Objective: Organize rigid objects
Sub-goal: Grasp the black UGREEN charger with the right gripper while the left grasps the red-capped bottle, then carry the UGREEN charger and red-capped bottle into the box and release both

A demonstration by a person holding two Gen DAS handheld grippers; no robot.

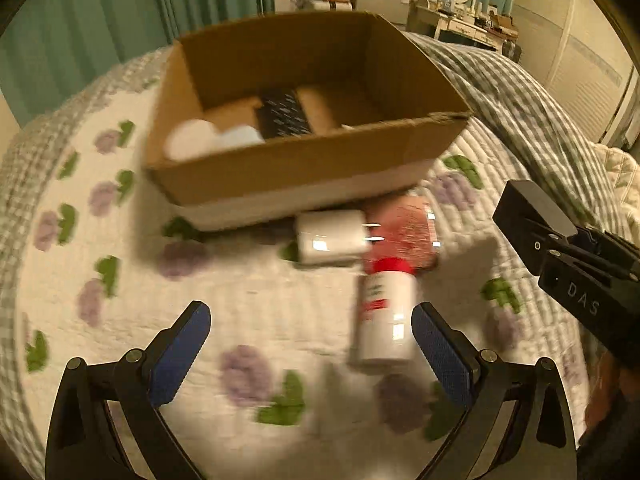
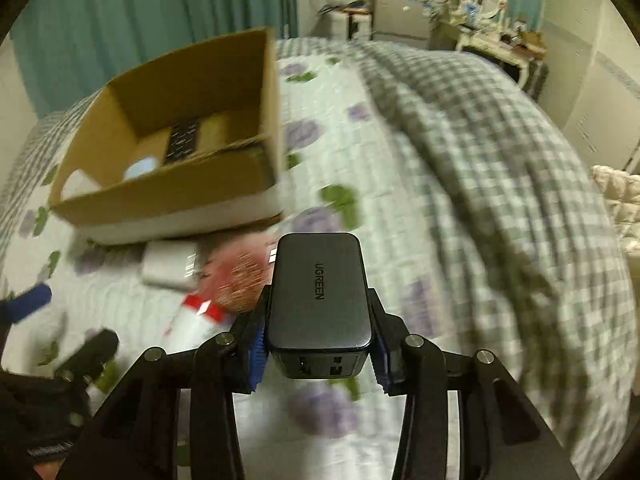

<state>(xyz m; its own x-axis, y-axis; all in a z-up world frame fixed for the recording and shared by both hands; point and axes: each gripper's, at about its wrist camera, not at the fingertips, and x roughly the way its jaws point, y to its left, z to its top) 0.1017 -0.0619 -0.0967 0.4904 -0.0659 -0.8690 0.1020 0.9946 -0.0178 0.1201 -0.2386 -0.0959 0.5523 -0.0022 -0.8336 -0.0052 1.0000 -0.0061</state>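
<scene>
The right gripper point(image 2: 318, 344) was clamped on a dark grey UGREEN charger point(image 2: 318, 300), long axis pointing ahead along the fingers, tilted steeply down over the quilt point(image 2: 360, 184). The open cardboard box point(image 2: 172, 200), probably its destination, lay ahead and to the left. The left gripper point(image 1: 310, 336) was nearer the box and stood wide and empty; a red-capped white bottle point(image 1: 384, 320) lay lengthwise just inside its right finger.

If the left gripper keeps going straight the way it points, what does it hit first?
Probably the quilt: the open left gripper is centred on bare bedding. The white bottle with the red cap lies just inside its right finger; depth is unclear.
</scene>
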